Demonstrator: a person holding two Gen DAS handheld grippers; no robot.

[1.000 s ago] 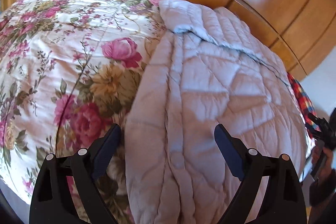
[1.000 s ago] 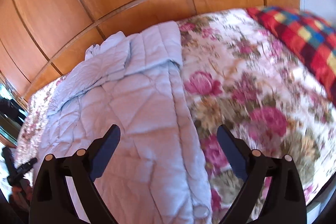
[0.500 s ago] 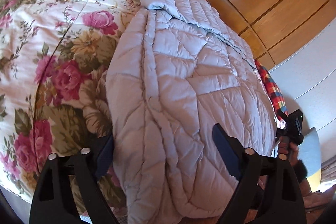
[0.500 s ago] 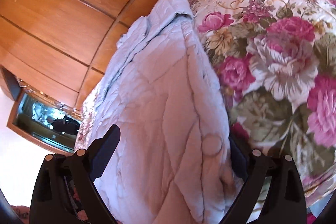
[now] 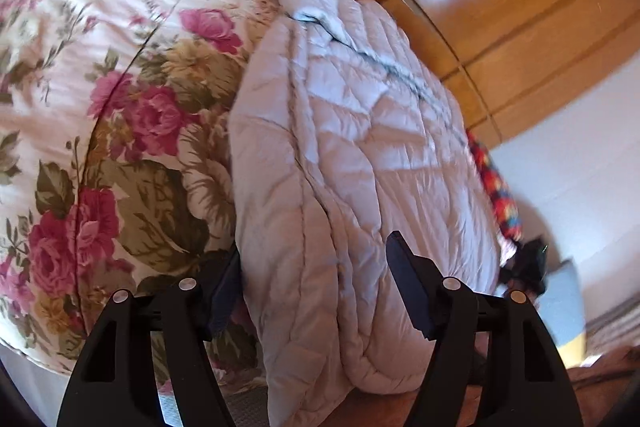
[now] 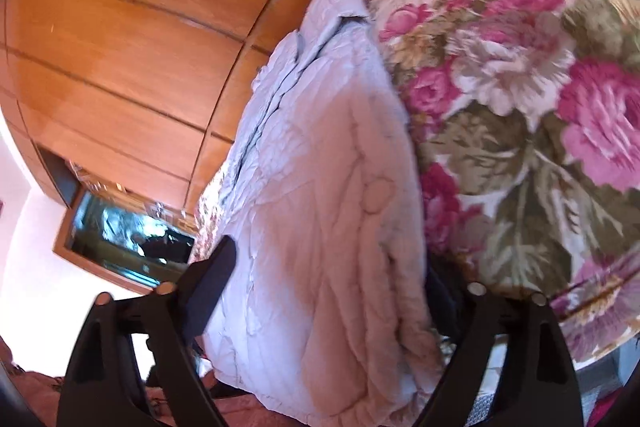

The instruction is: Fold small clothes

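Pale grey quilted puffer jacket (image 5: pixel 360 155) lies on floral bedspread (image 5: pixel 120 107); left tool (image 5: pixel 316 287) and right tool (image 6: pixel 332 287) straddle its hem corners, closing, not yet pinching.

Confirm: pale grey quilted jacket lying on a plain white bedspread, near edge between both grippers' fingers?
Not quite. The bedspread is floral, with pink roses and green leaves, not plain white; the left wrist view shows it. The rest stands: the quilted jacket lies on it, its near edge between the fingers of the closing left gripper and right gripper.
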